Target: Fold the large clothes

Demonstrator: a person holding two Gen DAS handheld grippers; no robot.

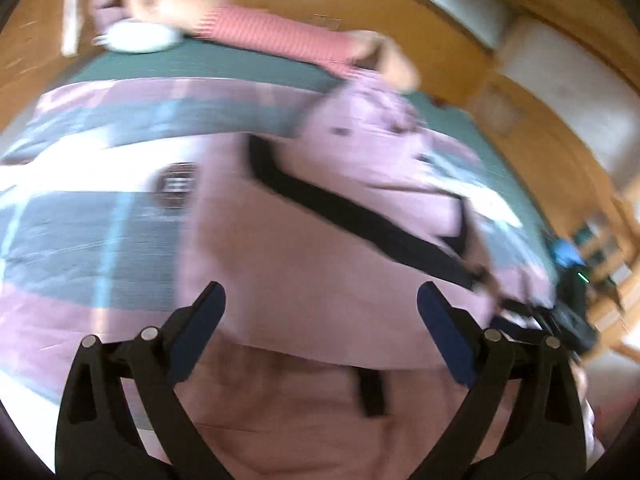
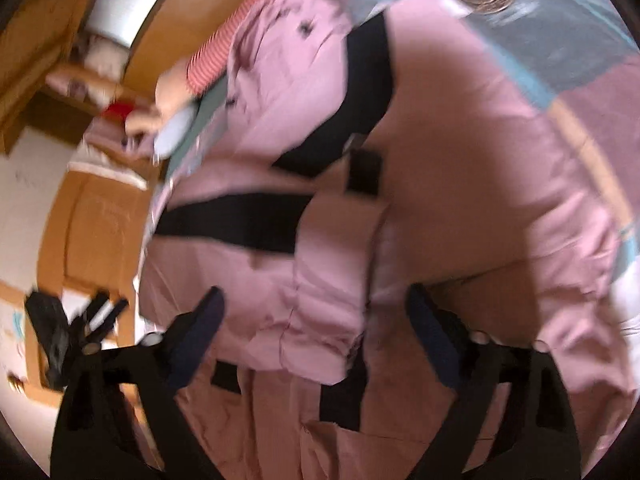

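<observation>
A large pink padded jacket (image 1: 328, 248) with black bands lies spread on a bed; in the right wrist view the jacket (image 2: 320, 272) shows a folded sleeve bulging toward the camera. My left gripper (image 1: 320, 300) hovers over the jacket's lower part, jaws wide apart with nothing clamped. My right gripper (image 2: 316, 300) is open too. The jacket's folded edge sits between its fingers, and the pads do not press on it. Both views are blurred.
The bed has a patchwork cover (image 1: 80, 220) in pink, grey and teal. At its far edge a person's arm in a red-striped sleeve (image 1: 272, 36) rests by a white oval object (image 1: 140, 36). Wooden floor (image 2: 96, 216) and furniture surround the bed.
</observation>
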